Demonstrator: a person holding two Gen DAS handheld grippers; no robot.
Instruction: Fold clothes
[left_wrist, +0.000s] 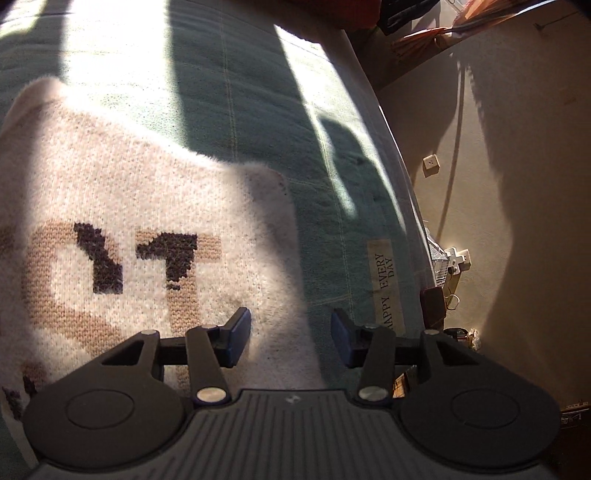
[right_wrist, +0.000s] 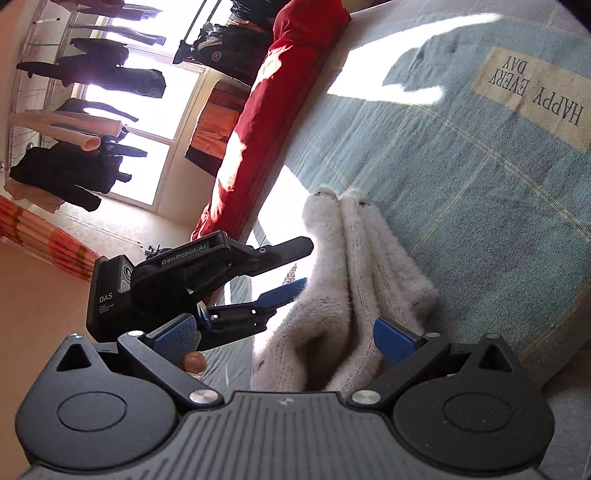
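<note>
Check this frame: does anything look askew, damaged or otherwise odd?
Nothing looks damaged or spilled. The cream knit sweater lies folded on the green bedspread, small dark specks near its edge. In the right wrist view its folded layers bulge unevenly. Both grippers are open, holding nothing.

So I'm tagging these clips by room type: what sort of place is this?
Most likely a bedroom at home. The sweater lies on a bed with a teal blanket, a red quilt is bunched along its edge, and clothes on a drying rack hang by the window.
</note>
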